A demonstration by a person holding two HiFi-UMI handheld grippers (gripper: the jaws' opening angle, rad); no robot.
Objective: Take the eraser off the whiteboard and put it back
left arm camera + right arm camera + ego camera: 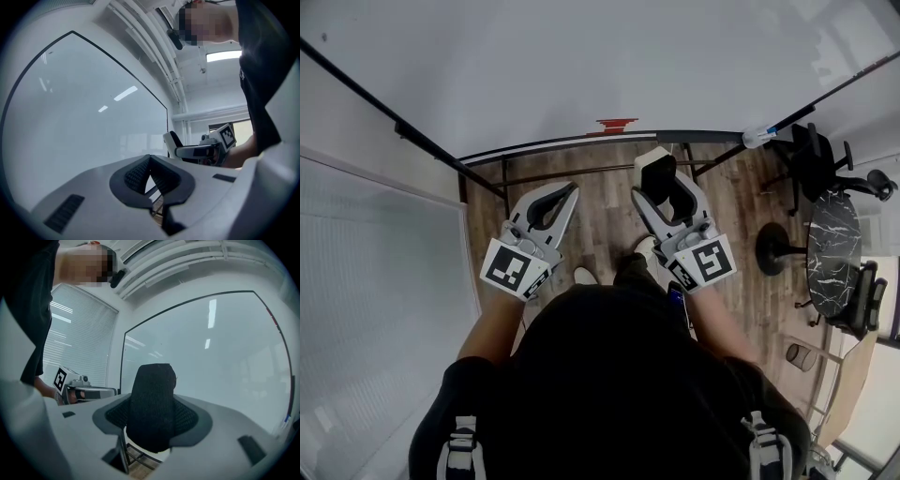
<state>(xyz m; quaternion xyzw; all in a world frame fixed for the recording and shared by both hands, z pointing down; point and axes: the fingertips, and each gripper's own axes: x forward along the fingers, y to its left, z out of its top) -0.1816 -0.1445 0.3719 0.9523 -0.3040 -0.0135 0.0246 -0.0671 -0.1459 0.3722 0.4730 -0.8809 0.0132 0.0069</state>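
Eraser (152,404) clamped in right gripper (659,173) (black felt showing), left gripper (565,192) pinched together, whiteboard (581,66) ahead, chair (816,159) aside

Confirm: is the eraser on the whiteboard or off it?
Off. The eraser sits clamped between the jaws of the right gripper, felt side toward the camera, held short of the whiteboard.

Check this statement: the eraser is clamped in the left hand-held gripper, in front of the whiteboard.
Wrong gripper. The eraser is clamped in the right hand-held gripper, in front of the whiteboard; the right gripper view shows it between the jaws. The left hand-held gripper has its jaws together with nothing between them.
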